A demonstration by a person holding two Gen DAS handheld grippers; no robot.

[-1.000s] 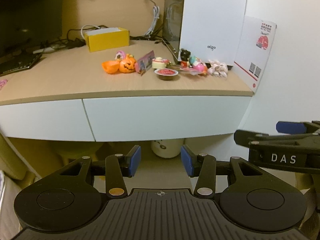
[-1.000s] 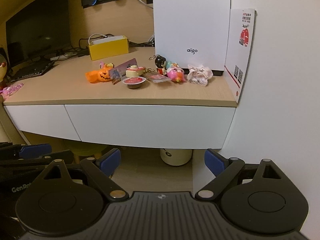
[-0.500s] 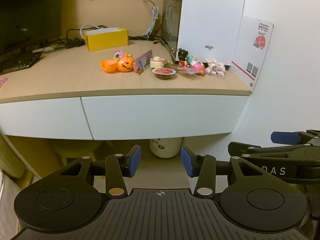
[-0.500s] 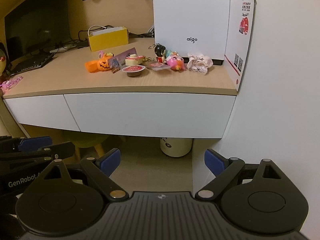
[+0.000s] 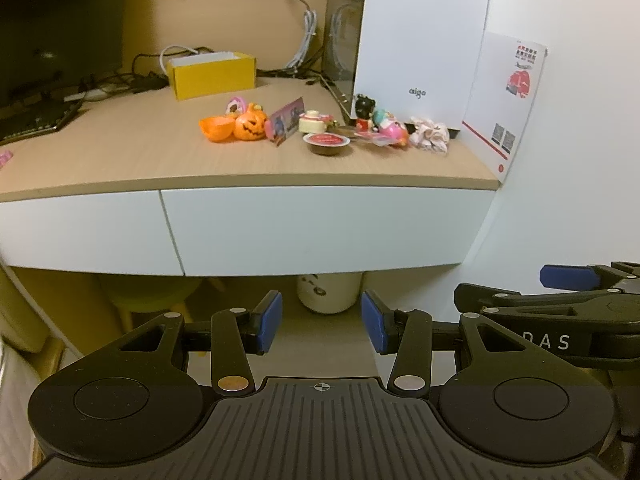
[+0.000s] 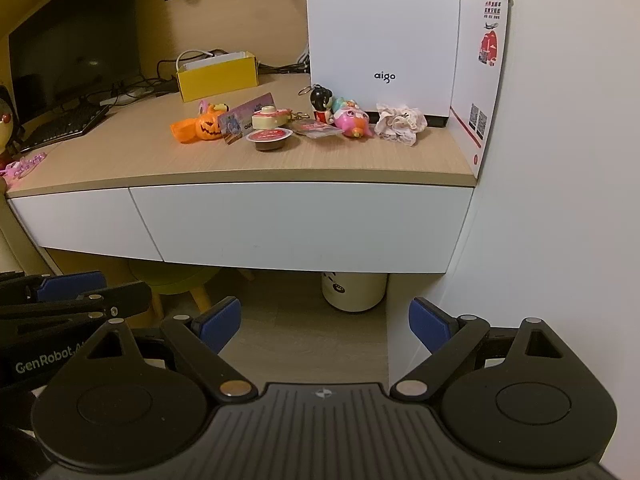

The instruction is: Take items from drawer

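A white drawer front sits flush and shut under the wooden desktop. On the desktop lies a row of small items: an orange pumpkin, a red-lidded cup, a black-haired doll, a pink toy and a white lacy cloth. My left gripper hangs open and empty in front of and below the drawer. Beside it my right gripper stands wide open, also empty.
A yellow box, cables, a keyboard and a monitor stand at the back left. A white computer case and a leaflet stand at the right by the white wall. A white bin sits under the desk.
Both views have shifted only slightly; the desk sits a little lower in the right wrist view. Neither gripper's jaws have changed, and the drawer stays shut.
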